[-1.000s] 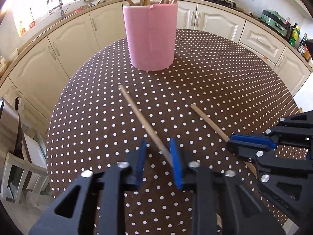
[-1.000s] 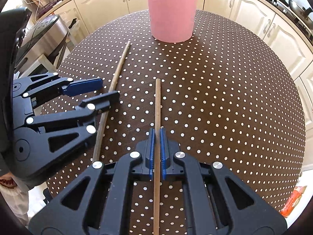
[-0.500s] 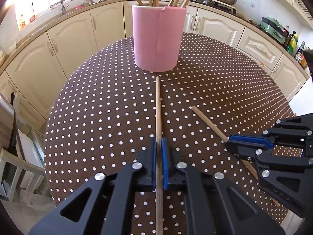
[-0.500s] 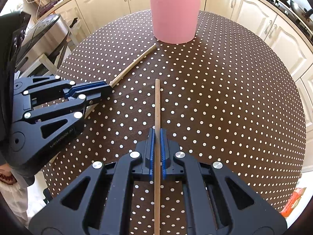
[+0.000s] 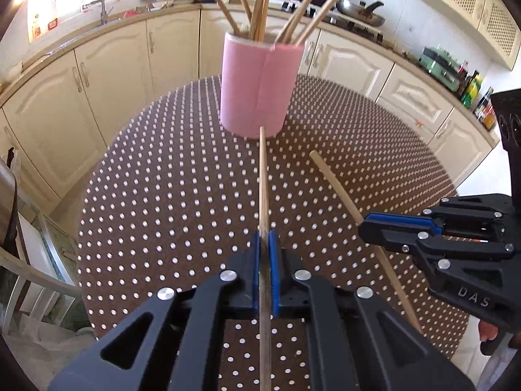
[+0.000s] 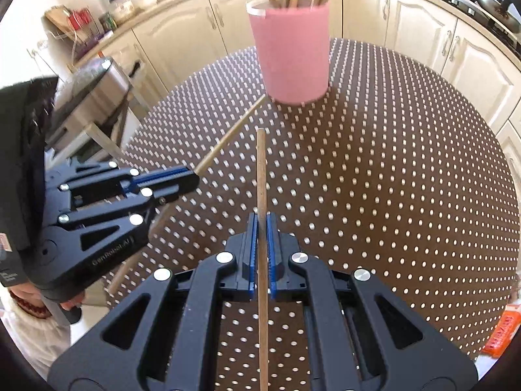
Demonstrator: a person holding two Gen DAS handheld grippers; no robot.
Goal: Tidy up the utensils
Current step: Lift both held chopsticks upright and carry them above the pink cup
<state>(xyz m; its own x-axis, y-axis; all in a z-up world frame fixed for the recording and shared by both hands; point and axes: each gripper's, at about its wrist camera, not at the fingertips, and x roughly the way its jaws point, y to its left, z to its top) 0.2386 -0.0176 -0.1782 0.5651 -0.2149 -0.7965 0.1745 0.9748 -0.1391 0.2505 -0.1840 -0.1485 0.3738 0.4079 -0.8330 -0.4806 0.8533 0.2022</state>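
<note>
Both tongs (image 5: 267,238) (image 6: 259,224) clamp chopsticks (image 5: 263,176) above the polka-dot table (image 5: 162,195).

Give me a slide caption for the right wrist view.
Right gripper and left gripper each clamp a chopstick before the pink holder.

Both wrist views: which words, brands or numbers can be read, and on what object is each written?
"DAS": on the body of the right gripper, seen in the left wrist view.
"GenRobot.AI": on the body of the left gripper, seen in the right wrist view.
Orange packet at the table edge: printing too blurred to read.
Bottles on the counter: labels too small to read.
</note>
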